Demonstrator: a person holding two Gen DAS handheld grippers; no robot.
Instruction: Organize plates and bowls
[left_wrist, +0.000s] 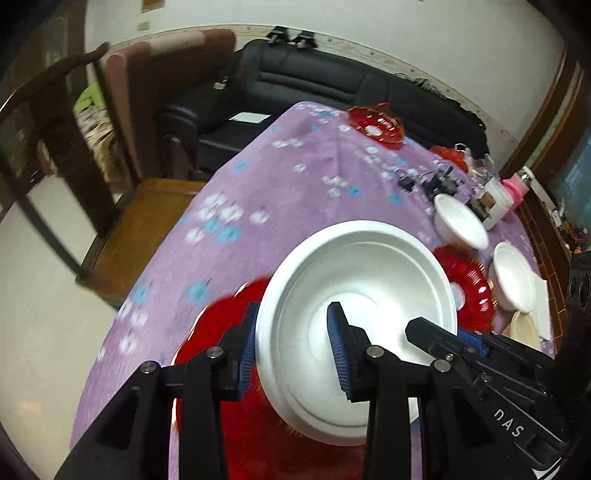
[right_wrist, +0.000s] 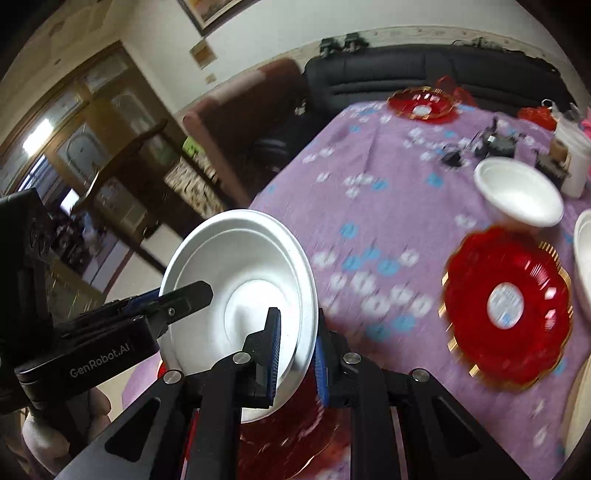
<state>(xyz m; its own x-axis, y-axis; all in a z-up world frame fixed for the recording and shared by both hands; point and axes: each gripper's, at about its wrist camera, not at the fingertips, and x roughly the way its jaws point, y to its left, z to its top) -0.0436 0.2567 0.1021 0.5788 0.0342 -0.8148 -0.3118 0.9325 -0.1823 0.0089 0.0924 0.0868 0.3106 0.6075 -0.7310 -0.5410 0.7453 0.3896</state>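
White foam bowl (left_wrist: 356, 317) is off the tabletop (left_wrist: 280, 177), tilted up on edge with its opening toward both cameras, and gripped on 2 sides at once.

Left gripper (left_wrist: 291, 350): fingers closed down on the bowl's rim, 1 blue pad outside the wall, 1 inside. Right gripper (right_wrist: 297, 354): same pinch on the opposite rim, 1 pad inside, 1 behind. In the left view the right gripper's fingertip reaches into the bowl from the right; in the right view the left gripper comes in from the left. Neither has spare opening; both are clamped to wall thickness.

Directly under the bowl: red plate (left_wrist: 207, 332) with ribbed surface, near the tabletop's front edge. Bowl bottom looks just above it; contact can't be confirmed because of blur.

Key relation: the bowl sits between the 2 grippers, its rim plane roughly facing them, so both are equally near. My read is a handover or a two-handed set-down; 1 side has to let go before the bowl can be laid flat.

Further out on the purple floral cloth: second red plate (right_wrist: 506, 306) with gold edge to the right, 2 more white foam bowls (right_wrist: 517, 192) beyond it, a third red plate (right_wrist: 421, 103) at the far edge, small black electronics (right_wrist: 480, 147) mid-table. Likely stacking targets are those bowls, right side.

Risk: foam wall is soft, opposing pulls could crack the rim.
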